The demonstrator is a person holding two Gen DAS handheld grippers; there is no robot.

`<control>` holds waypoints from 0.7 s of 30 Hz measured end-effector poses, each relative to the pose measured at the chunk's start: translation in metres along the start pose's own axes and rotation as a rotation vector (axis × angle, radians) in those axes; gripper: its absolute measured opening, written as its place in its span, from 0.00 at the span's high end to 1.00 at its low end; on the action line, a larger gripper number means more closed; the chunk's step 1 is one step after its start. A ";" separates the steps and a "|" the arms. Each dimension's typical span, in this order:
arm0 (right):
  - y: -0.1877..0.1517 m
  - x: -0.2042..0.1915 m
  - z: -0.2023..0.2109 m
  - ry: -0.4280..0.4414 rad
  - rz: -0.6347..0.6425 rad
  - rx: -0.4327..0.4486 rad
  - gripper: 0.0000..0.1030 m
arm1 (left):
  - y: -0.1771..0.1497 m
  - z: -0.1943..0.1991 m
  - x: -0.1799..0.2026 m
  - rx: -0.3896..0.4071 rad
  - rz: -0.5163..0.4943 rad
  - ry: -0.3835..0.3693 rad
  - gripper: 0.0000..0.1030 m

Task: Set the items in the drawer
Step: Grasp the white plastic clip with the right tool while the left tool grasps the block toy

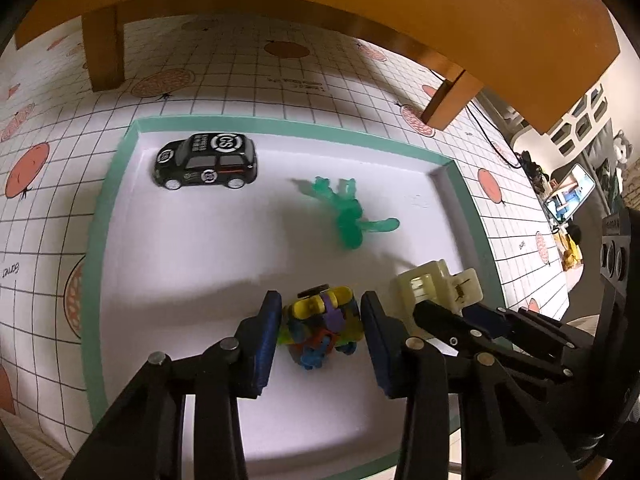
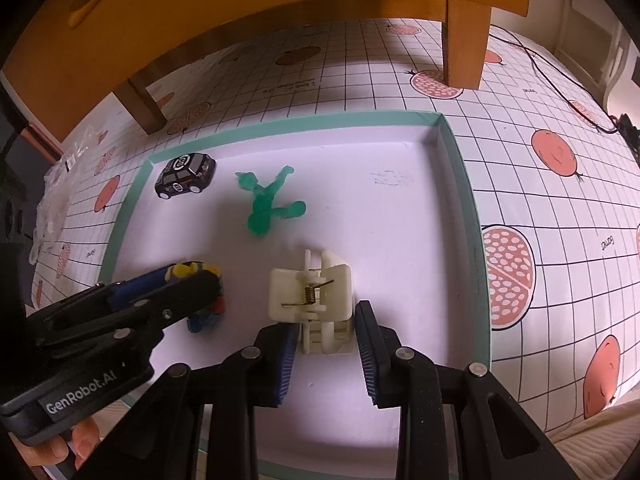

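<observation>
My left gripper [image 1: 320, 326] jaws straddle the colourful block toy [image 1: 322, 326], my right gripper [image 2: 326, 342] jaws the white clip [image 2: 310, 298], both spread; I should centre, then squeeze evenly.

Toy car [image 1: 206, 161] far-left in tray [image 1: 96, 240], figurine [image 1: 348, 212] centre, clip [image 1: 438, 290] right of block toy [image 1: 322, 328]

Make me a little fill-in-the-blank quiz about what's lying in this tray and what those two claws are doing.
1. The toy car in the tray is coloured ____.
2. The left gripper has its fingers on either side of the multicoloured ____.
3. The right gripper straddles a cream-white ____.
4. The green figure lies between the car and the ____.

Missing words: black; toy; clip; clip
</observation>
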State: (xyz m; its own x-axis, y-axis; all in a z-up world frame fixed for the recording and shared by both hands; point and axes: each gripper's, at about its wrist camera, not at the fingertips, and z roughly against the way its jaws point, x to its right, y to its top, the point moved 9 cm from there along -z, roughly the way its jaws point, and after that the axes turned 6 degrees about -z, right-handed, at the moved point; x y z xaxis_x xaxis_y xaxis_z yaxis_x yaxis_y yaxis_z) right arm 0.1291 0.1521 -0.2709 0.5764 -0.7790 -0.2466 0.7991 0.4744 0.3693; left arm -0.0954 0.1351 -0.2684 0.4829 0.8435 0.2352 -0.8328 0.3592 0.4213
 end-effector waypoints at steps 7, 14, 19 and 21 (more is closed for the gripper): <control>0.000 0.000 0.000 -0.001 -0.001 0.001 0.70 | -0.002 0.003 -0.009 0.005 0.021 0.014 0.59; 0.000 -0.001 0.001 0.000 -0.001 0.004 0.71 | -0.006 0.001 -0.011 -0.015 0.002 0.027 0.58; 0.000 -0.004 0.002 0.003 0.001 0.007 0.71 | -0.006 0.003 -0.011 -0.013 -0.010 0.038 0.58; 0.000 -0.005 0.002 0.005 0.003 0.009 0.72 | -0.006 0.003 -0.012 -0.012 -0.010 0.044 0.58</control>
State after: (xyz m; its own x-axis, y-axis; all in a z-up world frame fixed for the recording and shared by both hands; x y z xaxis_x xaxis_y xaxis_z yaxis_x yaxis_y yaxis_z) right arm 0.1259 0.1552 -0.2677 0.5797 -0.7756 -0.2499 0.7958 0.4728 0.3784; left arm -0.0952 0.1212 -0.2710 0.4789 0.8565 0.1926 -0.8314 0.3720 0.4128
